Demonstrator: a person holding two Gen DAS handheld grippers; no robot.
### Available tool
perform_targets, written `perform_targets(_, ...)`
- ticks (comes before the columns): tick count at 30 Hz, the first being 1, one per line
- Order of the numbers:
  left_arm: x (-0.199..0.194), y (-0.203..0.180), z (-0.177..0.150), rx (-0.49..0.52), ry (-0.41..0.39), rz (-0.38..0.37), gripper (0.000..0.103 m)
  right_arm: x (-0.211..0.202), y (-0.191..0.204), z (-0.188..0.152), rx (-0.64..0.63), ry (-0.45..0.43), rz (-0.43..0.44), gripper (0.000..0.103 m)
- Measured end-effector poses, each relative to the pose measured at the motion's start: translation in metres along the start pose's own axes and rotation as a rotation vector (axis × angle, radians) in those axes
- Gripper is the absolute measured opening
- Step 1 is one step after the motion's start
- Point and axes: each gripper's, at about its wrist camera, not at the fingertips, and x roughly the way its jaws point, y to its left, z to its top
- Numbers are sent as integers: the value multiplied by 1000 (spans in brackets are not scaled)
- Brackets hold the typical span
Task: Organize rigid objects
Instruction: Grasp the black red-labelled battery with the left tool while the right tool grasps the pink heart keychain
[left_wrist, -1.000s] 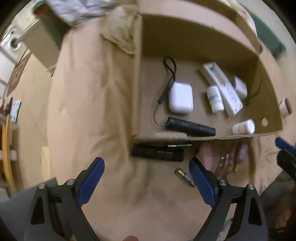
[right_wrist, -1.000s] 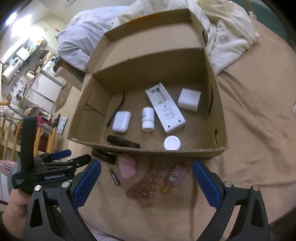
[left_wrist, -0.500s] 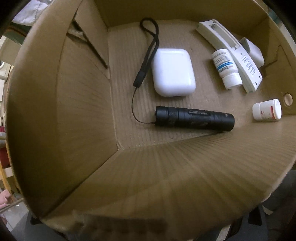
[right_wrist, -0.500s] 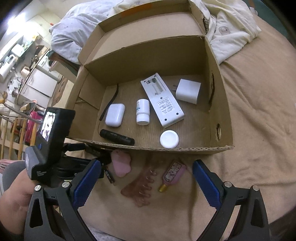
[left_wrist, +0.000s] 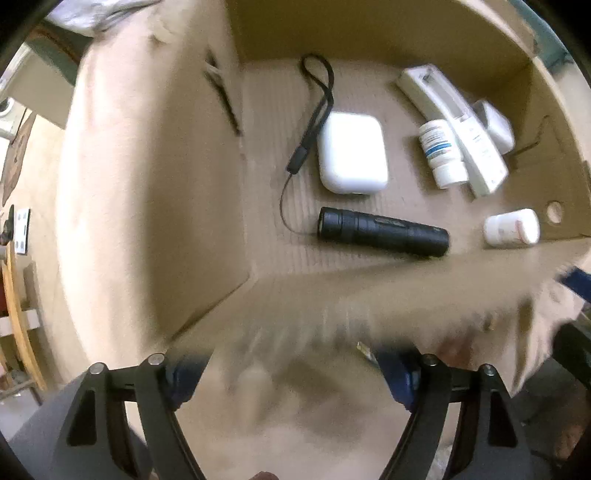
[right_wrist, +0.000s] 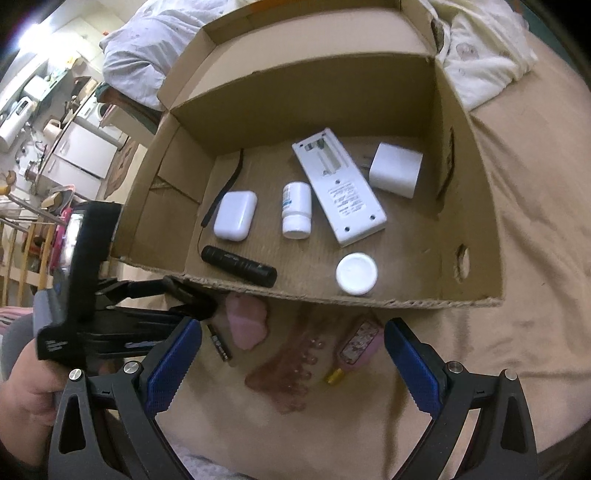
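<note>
Right wrist view: the right gripper (right_wrist: 293, 363) hangs with jaws spread wide and empty above a pink toe separator (right_wrist: 286, 373) on the bed (right_wrist: 535, 221). At ten o'clock the left gripper (right_wrist: 192, 301) reaches the cardboard box (right_wrist: 476, 206) front wall; whether its jaws grip anything I cannot tell. A black flashlight (right_wrist: 239, 261) lies inside the box at eleven o'clock.

A tan bedsheet (right_wrist: 517, 258) covers the bed, with a rumpled cream blanket (right_wrist: 480, 62) and a grey-white duvet (right_wrist: 147, 55) bunched at its far side, while white kitchen cabinets (right_wrist: 79, 155) stand beyond at the left.
</note>
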Motion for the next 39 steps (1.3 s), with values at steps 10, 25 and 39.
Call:
perform_targets(10, -62, 27, -40, -56, -143, -14, 79, 38, 21, 5, -30, 112, 69, 74)
perform_targets(25, -57, 21, -29, -89, -169, 20, 79, 96, 61, 4, -165, 172, -49, 64)
perform_targets(39, -52, 17, -27, -92, -169, 28, 79, 82, 61, -22, -238, 146, -105, 38)
